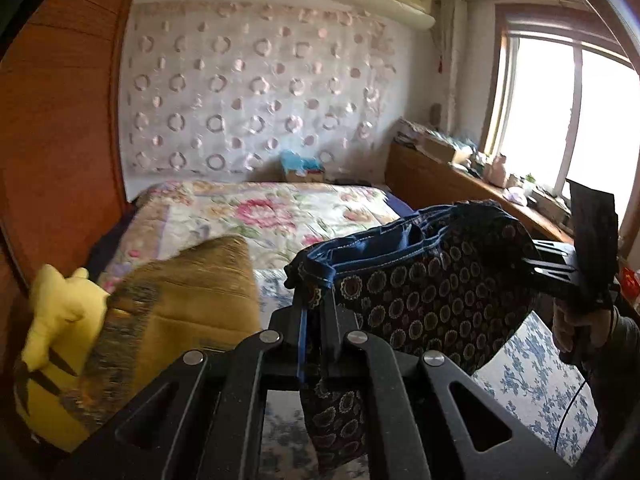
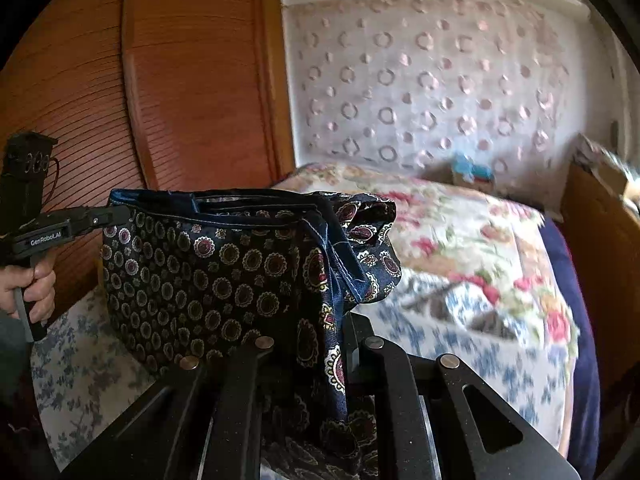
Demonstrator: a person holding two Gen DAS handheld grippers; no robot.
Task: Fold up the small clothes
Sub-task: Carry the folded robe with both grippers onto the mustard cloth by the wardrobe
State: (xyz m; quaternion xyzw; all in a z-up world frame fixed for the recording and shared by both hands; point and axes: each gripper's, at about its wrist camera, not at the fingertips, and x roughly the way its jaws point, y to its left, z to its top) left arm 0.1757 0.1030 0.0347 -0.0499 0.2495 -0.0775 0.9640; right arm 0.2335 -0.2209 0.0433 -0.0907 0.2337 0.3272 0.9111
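A pair of dark navy shorts [image 1: 420, 288] with a round flower print and a blue waistband hangs in the air above the bed, stretched between both grippers. My left gripper [image 1: 316, 312] is shut on one end of the waistband; it also shows in the right wrist view [image 2: 116, 216], at the shorts' left end. My right gripper [image 2: 340, 320] is shut on the other end of the shorts [image 2: 224, 268]; it shows in the left wrist view [image 1: 532, 264] at their right end. The lower cloth droops between the fingers.
Below is a bed with a blue-flowered sheet [image 1: 532, 384] and a floral quilt [image 1: 272, 212]. A mustard cushion [image 1: 188, 300] and a yellow plush toy [image 1: 56, 328] lie at the left. A wooden wardrobe [image 2: 168, 80] stands left, a cluttered wooden shelf [image 1: 448, 176] by the window right.
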